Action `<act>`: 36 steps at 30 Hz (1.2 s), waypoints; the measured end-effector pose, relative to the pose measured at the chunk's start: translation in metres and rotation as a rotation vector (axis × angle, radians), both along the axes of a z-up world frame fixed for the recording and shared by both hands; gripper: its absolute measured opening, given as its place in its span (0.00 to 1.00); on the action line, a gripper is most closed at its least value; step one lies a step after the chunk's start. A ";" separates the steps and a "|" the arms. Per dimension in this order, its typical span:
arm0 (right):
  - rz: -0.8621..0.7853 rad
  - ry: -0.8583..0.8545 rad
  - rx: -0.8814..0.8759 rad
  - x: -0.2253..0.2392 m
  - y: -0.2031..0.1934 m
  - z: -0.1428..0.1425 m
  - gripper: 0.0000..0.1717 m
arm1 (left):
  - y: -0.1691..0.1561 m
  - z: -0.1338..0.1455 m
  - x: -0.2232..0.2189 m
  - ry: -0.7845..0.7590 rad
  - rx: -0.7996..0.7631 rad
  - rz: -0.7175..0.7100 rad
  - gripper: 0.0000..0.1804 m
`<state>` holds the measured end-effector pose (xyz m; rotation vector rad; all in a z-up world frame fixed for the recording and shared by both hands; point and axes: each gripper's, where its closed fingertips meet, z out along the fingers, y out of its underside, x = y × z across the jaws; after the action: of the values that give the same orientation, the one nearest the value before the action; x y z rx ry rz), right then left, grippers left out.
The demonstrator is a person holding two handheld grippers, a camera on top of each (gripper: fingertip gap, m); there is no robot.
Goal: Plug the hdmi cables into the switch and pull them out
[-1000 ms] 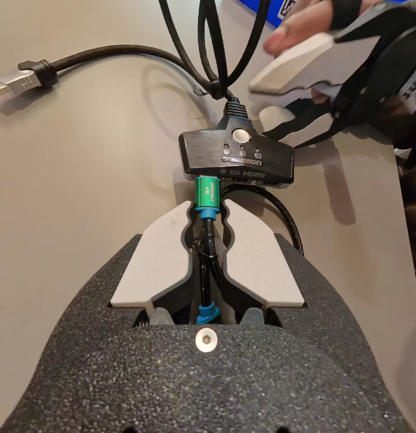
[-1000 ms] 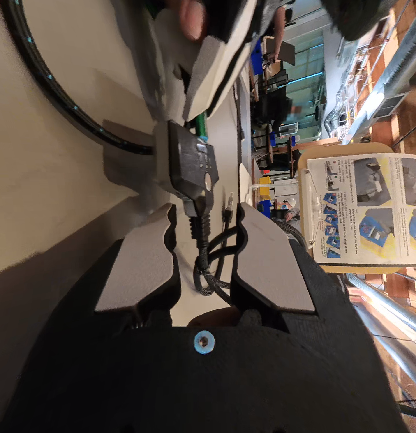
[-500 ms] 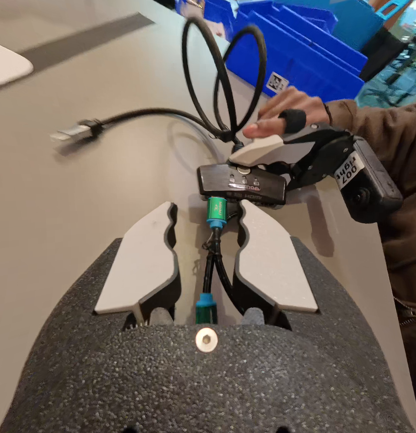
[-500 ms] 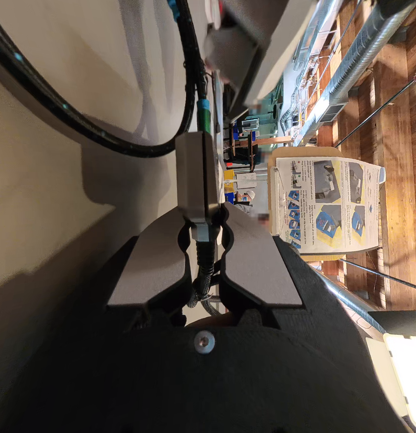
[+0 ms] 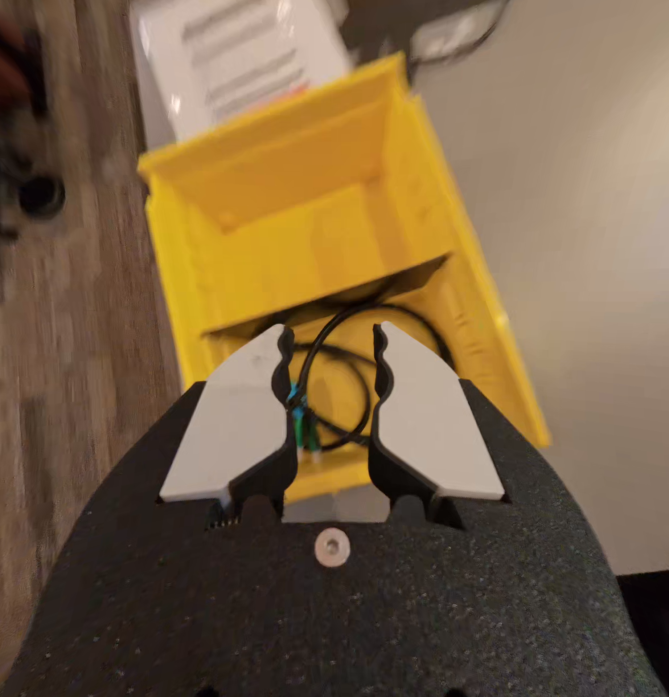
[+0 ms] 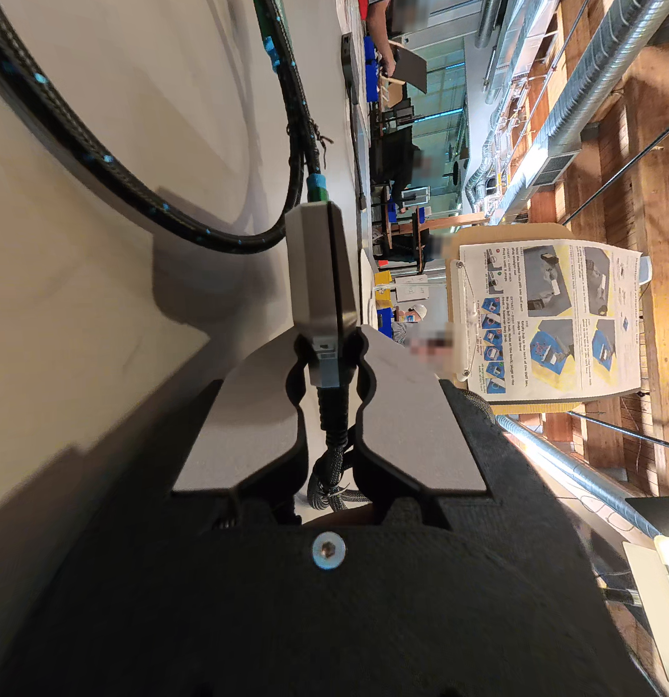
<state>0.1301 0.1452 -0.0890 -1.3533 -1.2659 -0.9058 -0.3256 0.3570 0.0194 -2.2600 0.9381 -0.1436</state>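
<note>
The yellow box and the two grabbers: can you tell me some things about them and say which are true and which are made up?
1. The left gripper has its fingers apart over a yellow box. True.
2. The yellow box holds nothing at all. False: a thin black cable with green plugs lies in it.
3. The right gripper pinches the narrow end of a dark grey adapter box. True.
4. A red cable is plugged into the adapter box. False: the cable is black with blue specks and has a green and blue plug.
5. The yellow box sits next to a white sheet. True.
</note>
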 end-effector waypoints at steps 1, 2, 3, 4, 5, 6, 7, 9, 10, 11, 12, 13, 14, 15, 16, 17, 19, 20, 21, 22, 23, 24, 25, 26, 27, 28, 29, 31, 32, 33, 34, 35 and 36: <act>-0.001 0.001 -0.001 0.000 0.000 0.000 0.13 | 0.004 -0.013 -0.019 0.033 -0.055 0.048 0.22; -0.001 0.002 -0.003 0.000 0.000 0.000 0.13 | 0.006 -0.027 -0.033 0.069 -0.106 0.086 0.21; -0.002 0.003 -0.005 0.000 0.000 -0.001 0.13 | 0.006 -0.042 -0.043 0.111 -0.153 0.117 0.19; -0.003 0.004 -0.007 0.000 0.000 -0.001 0.13 | 0.006 -0.056 -0.049 0.152 -0.189 0.136 0.19; -0.003 0.005 -0.008 0.000 0.000 -0.001 0.13 | 0.006 -0.068 -0.053 0.189 -0.211 0.144 0.19; -0.002 0.006 -0.010 0.000 0.000 -0.001 0.13 | 0.006 -0.078 -0.057 0.224 -0.228 0.155 0.20; -0.002 0.006 -0.011 0.000 0.000 -0.001 0.13 | 0.007 -0.088 -0.060 0.248 -0.246 0.168 0.21; 0.000 0.009 -0.014 0.000 -0.001 -0.001 0.13 | 0.012 -0.097 -0.067 0.301 -0.243 0.201 0.22; 0.001 0.009 -0.015 -0.001 -0.001 -0.001 0.13 | 0.014 -0.097 -0.068 0.320 -0.237 0.214 0.22; 0.002 0.009 -0.017 -0.001 -0.001 -0.001 0.13 | 0.014 -0.098 -0.068 0.336 -0.241 0.218 0.21; 0.004 0.009 -0.018 -0.001 -0.002 -0.002 0.13 | 0.014 -0.098 -0.066 0.354 -0.242 0.211 0.20; 0.006 0.011 -0.020 -0.001 -0.002 -0.002 0.13 | 0.012 -0.101 -0.063 0.362 -0.254 0.197 0.19; 0.007 0.015 -0.024 -0.001 -0.002 -0.002 0.13 | 0.009 -0.104 -0.063 0.385 -0.268 0.190 0.20; 0.008 0.019 -0.026 -0.001 -0.002 -0.002 0.14 | 0.008 -0.108 -0.066 0.425 -0.273 0.188 0.20; 0.008 0.021 -0.027 -0.001 -0.002 -0.002 0.14 | 0.007 -0.112 -0.069 0.455 -0.280 0.189 0.20; 0.009 0.023 -0.029 -0.001 -0.002 -0.002 0.14 | 0.008 -0.114 -0.072 0.475 -0.270 0.194 0.17; 0.013 0.032 -0.035 -0.002 -0.003 -0.002 0.14 | 0.010 -0.114 -0.074 0.475 -0.247 0.184 0.14; 0.015 0.039 -0.039 -0.002 -0.003 -0.002 0.14 | 0.010 -0.113 -0.073 0.469 -0.238 0.171 0.14; 0.018 0.046 -0.044 -0.003 -0.004 -0.002 0.14 | 0.010 -0.110 -0.073 0.461 -0.224 0.168 0.14; 0.020 0.050 -0.046 -0.003 -0.004 -0.002 0.14 | 0.010 -0.105 -0.074 0.461 -0.206 0.170 0.14; 0.021 0.050 -0.046 -0.003 -0.005 -0.002 0.14 | 0.010 -0.096 -0.075 0.467 -0.171 0.175 0.13; 0.022 0.050 -0.046 -0.004 -0.005 -0.002 0.14 | 0.010 -0.082 -0.075 0.464 -0.133 0.180 0.13; 0.022 0.050 -0.047 -0.004 -0.005 -0.002 0.14 | 0.009 -0.065 -0.073 0.455 -0.087 0.184 0.13; 0.022 0.050 -0.047 -0.004 -0.005 -0.002 0.14 | 0.009 -0.045 -0.071 0.445 -0.028 0.189 0.13; 0.022 0.052 -0.047 -0.004 -0.005 -0.002 0.14 | 0.009 -0.021 -0.069 0.439 0.035 0.193 0.13; 0.022 0.055 -0.048 -0.004 -0.005 -0.002 0.14 | 0.007 0.004 -0.065 0.438 0.103 0.186 0.13; 0.022 0.057 -0.047 -0.004 -0.005 -0.001 0.14 | 0.003 0.031 -0.055 0.433 0.180 0.150 0.13; 0.019 0.064 -0.044 -0.003 -0.005 0.000 0.14 | -0.012 0.080 -0.021 0.364 0.306 0.047 0.13; 0.017 0.068 -0.042 -0.003 -0.004 0.000 0.14 | -0.023 0.100 0.003 0.320 0.361 -0.042 0.13; 0.016 0.072 -0.038 -0.003 -0.004 0.001 0.14 | -0.036 0.116 0.031 0.280 0.409 -0.154 0.13; 0.016 0.074 -0.034 -0.002 -0.004 0.002 0.14 | -0.052 0.125 0.059 0.246 0.436 -0.267 0.13; 0.016 0.074 -0.030 -0.002 -0.004 0.003 0.14 | -0.067 0.129 0.088 0.222 0.458 -0.385 0.13; 0.016 0.072 -0.026 -0.002 -0.004 0.003 0.14 | -0.082 0.127 0.117 0.200 0.473 -0.497 0.13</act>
<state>0.1279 0.1416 -0.0860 -1.3823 -1.2346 -0.8252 -0.2088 0.2754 0.1466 -1.5990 1.4574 0.0844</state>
